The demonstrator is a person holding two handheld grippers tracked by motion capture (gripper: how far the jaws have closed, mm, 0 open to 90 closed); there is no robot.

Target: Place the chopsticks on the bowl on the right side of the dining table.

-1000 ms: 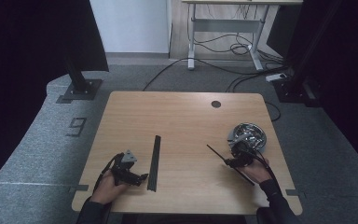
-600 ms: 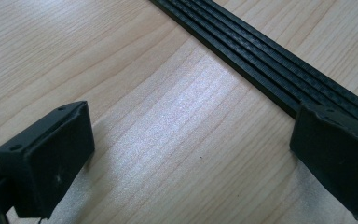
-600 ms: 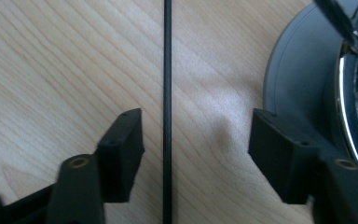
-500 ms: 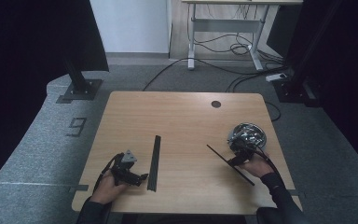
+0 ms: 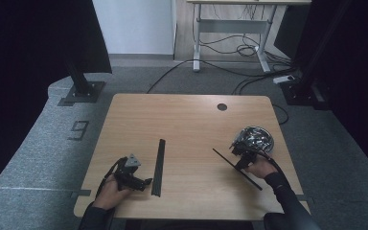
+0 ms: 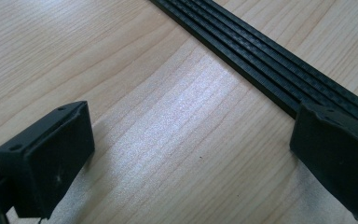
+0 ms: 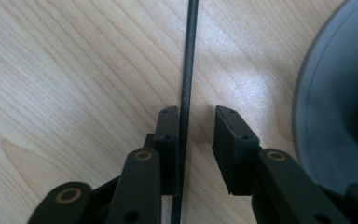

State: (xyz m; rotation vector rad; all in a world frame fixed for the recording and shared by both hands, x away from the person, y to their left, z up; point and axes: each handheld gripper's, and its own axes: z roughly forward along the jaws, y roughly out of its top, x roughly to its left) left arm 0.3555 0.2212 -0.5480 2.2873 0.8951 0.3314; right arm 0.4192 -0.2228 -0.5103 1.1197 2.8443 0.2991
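Right tongs point(image 7: 196, 126) open astride thin black rod point(image 7: 189, 56), not yet gripped; left tongs point(image 6: 191, 154) open beside ribbed black strip point(image 6: 270, 60), prob. untouched.

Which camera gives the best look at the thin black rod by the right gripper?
The right gripper view: the thin black rod runs up between the right gripper's open jaws, close against one pad. The high view shows its whole length lying diagonally on the table, but small. The left gripper view shows a wider black strip instead.

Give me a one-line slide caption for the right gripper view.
Open right tool straddles a thin black rod on the wooden table, beside a grey bowl's rim.
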